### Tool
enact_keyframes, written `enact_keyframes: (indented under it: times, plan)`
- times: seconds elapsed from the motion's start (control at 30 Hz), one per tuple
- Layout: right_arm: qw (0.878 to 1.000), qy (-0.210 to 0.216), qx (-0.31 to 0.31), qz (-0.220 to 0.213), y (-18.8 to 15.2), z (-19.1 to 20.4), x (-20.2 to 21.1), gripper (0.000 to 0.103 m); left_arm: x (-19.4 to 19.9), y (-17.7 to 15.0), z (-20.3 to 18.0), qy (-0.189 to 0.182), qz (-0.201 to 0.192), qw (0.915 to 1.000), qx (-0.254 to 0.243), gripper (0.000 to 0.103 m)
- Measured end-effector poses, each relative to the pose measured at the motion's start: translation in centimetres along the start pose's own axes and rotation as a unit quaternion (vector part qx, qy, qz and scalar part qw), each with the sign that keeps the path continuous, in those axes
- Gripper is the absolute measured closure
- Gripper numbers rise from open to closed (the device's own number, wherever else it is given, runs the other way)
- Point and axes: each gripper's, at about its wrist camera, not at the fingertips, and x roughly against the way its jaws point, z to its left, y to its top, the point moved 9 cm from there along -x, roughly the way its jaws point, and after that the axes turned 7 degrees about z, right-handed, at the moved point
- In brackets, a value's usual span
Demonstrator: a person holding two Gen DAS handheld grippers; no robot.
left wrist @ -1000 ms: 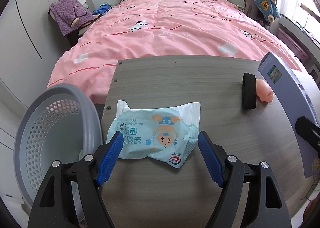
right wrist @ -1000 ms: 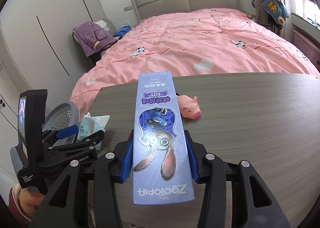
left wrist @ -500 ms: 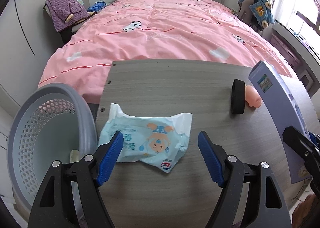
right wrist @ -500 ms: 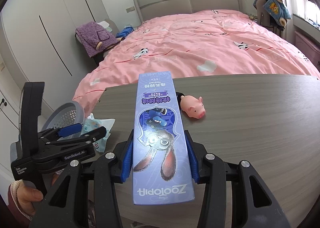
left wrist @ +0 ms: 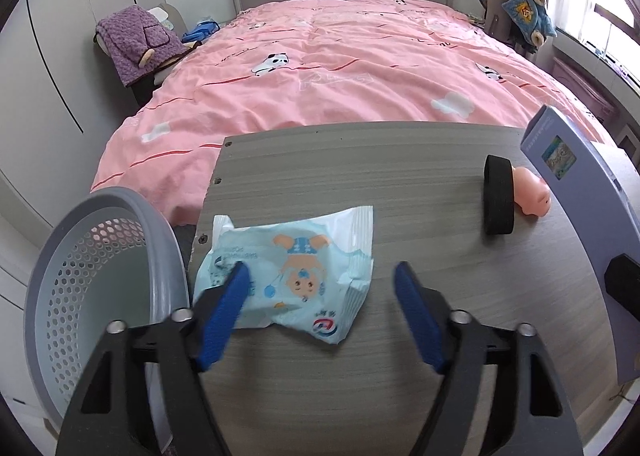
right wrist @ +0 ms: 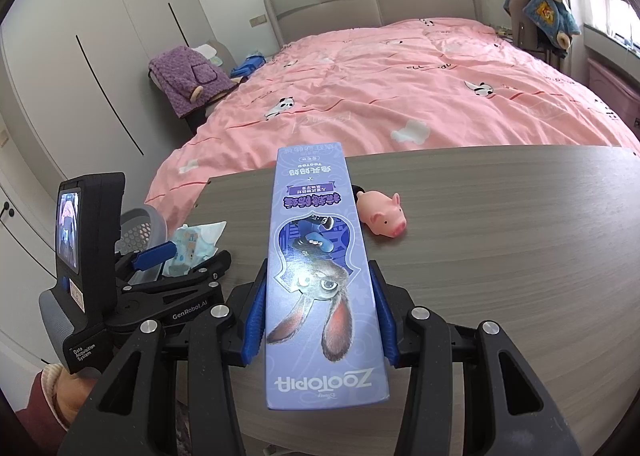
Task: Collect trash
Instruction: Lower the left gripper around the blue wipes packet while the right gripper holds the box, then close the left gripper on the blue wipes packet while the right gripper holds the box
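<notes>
A light-blue wet-wipes pack (left wrist: 304,256) lies on the grey table (left wrist: 360,160) near its left edge. My left gripper (left wrist: 321,269) straddles it with its jaws closing. The left finger (left wrist: 228,304) overlaps the pack's left end, while the right finger (left wrist: 416,316) stands clear of its right end. A grey perforated basket (left wrist: 120,208) stands just left of the table. My right gripper (right wrist: 318,284) is shut on a long purple Zootopia box (right wrist: 320,256), held above the table. The right wrist view also shows the pack (right wrist: 196,240) and the left gripper (right wrist: 188,256).
A pink rubber pig (left wrist: 530,196) and a black tape roll (left wrist: 498,196) sit at the table's right, close to the held box (left wrist: 580,192). A pink-covered bed (left wrist: 340,76) lies beyond the table. A hand in a red sleeve (right wrist: 60,388) holds the left gripper.
The left gripper's fingers have drawn closer together around the wipes pack, and its left finger now overlaps the pack's end. The right gripper and its box have not moved.
</notes>
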Motion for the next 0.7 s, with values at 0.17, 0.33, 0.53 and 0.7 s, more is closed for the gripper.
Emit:
enact_keyframes:
  times: [0.17, 0.33, 0.53, 0.7]
  plan:
    - [1.0, 0.002, 0.001, 0.001, 0.0, 0.3, -0.2, 0.058, 0.0, 0.0, 0.2, -0.031, 0.007, 0.9994, 0.016, 0.074]
    - [1.0, 0.001, 0.002, 0.003, 0.0, 0.3, -0.4, 0.058, 1.1, 0.0, 0.3, -0.049, -0.007, 0.9985, 0.021, 0.077]
    - [1.0, 0.002, 0.003, 0.001, 0.0, 0.4, -0.3, 0.058, 2.8, 0.3, -0.1, -0.072, -0.023, 0.997, 0.019, 0.079]
    - [1.0, 0.002, 0.004, 0.0, 0.1, 0.4, -0.2, 0.058, 4.3, 0.5, -0.4, -0.087, -0.035, 0.9955, 0.02, 0.081]
